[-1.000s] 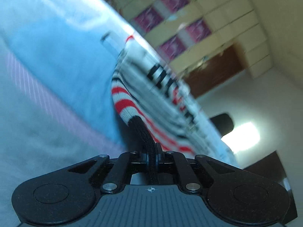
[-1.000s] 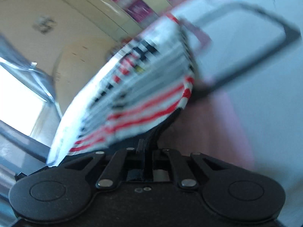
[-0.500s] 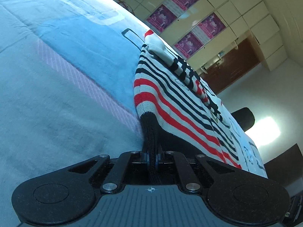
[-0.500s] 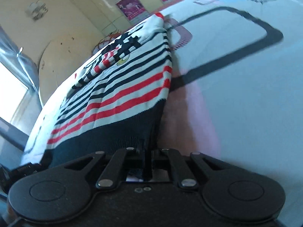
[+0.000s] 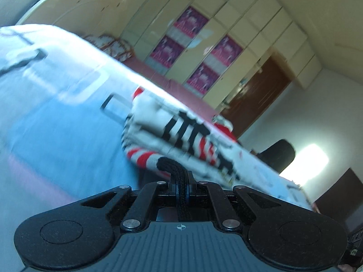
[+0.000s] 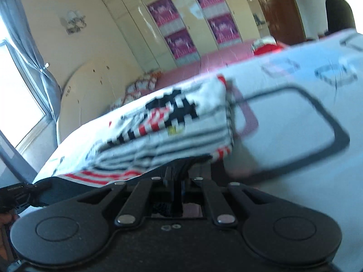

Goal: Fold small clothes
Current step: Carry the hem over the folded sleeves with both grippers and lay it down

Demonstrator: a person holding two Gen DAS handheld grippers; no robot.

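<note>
Striped knit sweater (image 5: 181, 133): black hem, flat moments ago, rises off the bedsheet (image 5: 56, 117), pinched by left gripper (image 5: 181, 188) and right gripper (image 6: 179, 181), starting a fold.

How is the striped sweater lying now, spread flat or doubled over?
Partly doubled over: the striped sweater has its black hem pinched in both tongs, left and right, raised off the bed.

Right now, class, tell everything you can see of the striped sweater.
The striped sweater is a small knit, white with red and black stripes, a blocky black pattern and a black ribbed hem. The left gripper and right gripper are each shut on that hem, lifting it; the rest lies on the pale blue bedsheet.
</note>
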